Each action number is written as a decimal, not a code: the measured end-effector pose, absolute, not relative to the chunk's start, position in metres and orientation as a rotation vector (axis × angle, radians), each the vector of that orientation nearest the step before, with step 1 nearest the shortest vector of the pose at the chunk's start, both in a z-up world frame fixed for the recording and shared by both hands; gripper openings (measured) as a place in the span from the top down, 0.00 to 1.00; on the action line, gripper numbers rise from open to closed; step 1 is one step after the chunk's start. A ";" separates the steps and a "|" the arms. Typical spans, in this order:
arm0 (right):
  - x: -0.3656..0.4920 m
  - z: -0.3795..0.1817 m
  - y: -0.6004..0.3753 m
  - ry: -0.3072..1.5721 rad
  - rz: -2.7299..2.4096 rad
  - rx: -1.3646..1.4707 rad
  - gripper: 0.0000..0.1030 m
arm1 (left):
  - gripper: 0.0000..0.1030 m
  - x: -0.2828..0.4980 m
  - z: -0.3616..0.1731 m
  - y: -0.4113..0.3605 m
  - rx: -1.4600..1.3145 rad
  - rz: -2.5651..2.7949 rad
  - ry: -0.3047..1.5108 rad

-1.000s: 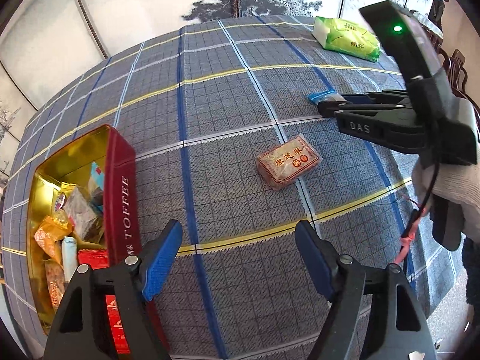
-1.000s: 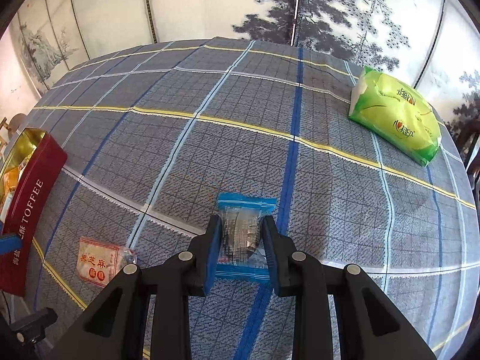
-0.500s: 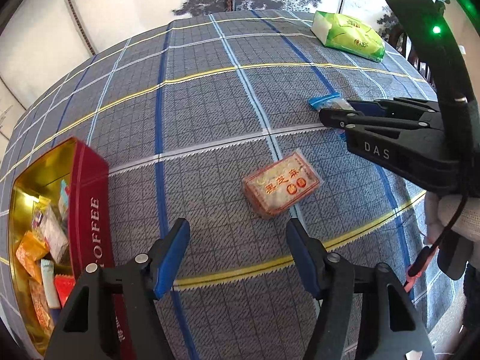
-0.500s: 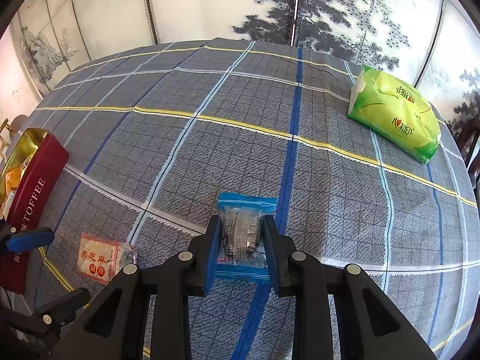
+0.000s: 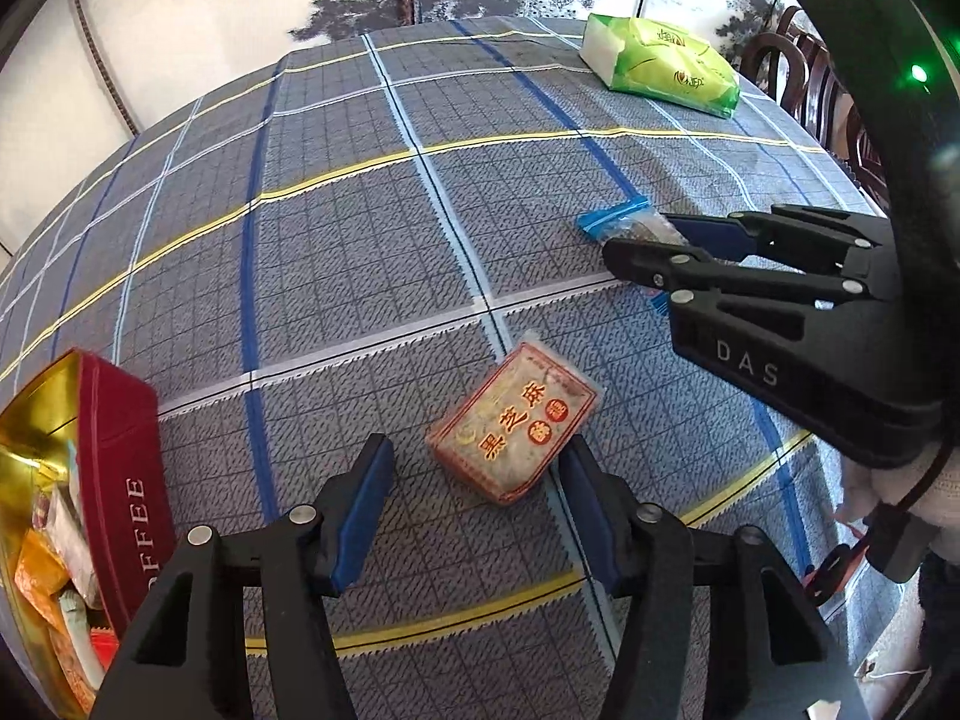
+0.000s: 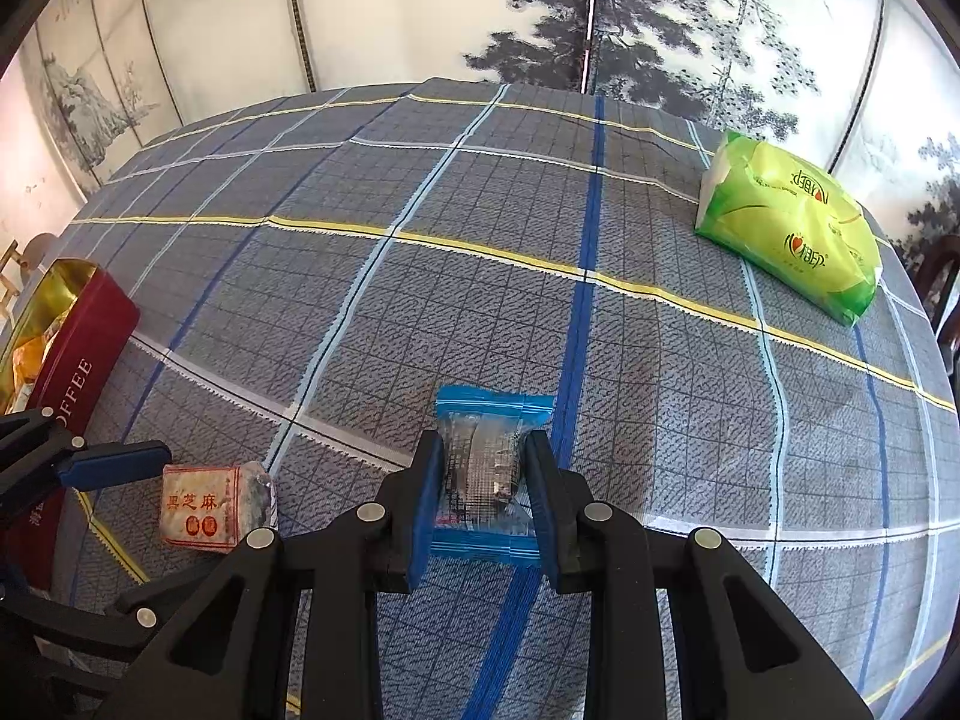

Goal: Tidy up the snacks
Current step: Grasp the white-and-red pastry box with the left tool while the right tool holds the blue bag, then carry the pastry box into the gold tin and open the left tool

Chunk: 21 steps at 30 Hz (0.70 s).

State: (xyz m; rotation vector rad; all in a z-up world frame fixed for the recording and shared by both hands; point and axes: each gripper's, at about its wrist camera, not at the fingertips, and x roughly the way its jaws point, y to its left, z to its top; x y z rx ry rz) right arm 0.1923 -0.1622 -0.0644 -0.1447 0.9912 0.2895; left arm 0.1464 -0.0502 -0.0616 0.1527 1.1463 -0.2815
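Note:
A small orange-and-brown snack packet with red characters lies on the checked tablecloth. My left gripper hovers over its near end, jaws closing. The packet's corner sits between the blue pads, which do not press it. In the right wrist view the same packet lies by the left gripper's blue finger. My right gripper is shut on a blue-edged clear candy wrapper resting on the cloth. The left wrist view shows that gripper and wrapper on the right.
An open red toffee tin with a gold inside holds several snacks at the left edge, also visible as the tin. A green tissue pack lies far right. Dark wooden chairs stand beyond the table; painted screens behind.
The left gripper has moved in over the orange packet and dropped a little, its jaws narrowing around it. The right gripper and its blue wrapper have stayed put.

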 end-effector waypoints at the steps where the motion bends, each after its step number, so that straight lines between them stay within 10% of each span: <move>1: 0.192 -0.064 -0.162 0.991 0.290 -0.146 0.72 | 0.50 0.148 -0.062 -0.051 0.152 -0.282 1.145; 9: 0.187 -0.064 -0.163 0.981 0.281 -0.139 0.72 | 0.73 0.151 -0.060 -0.056 0.154 -0.287 1.131; 21: 0.170 -0.066 -0.158 0.917 0.228 -0.135 0.72 | 0.74 0.128 -0.055 -0.030 0.077 -0.260 1.151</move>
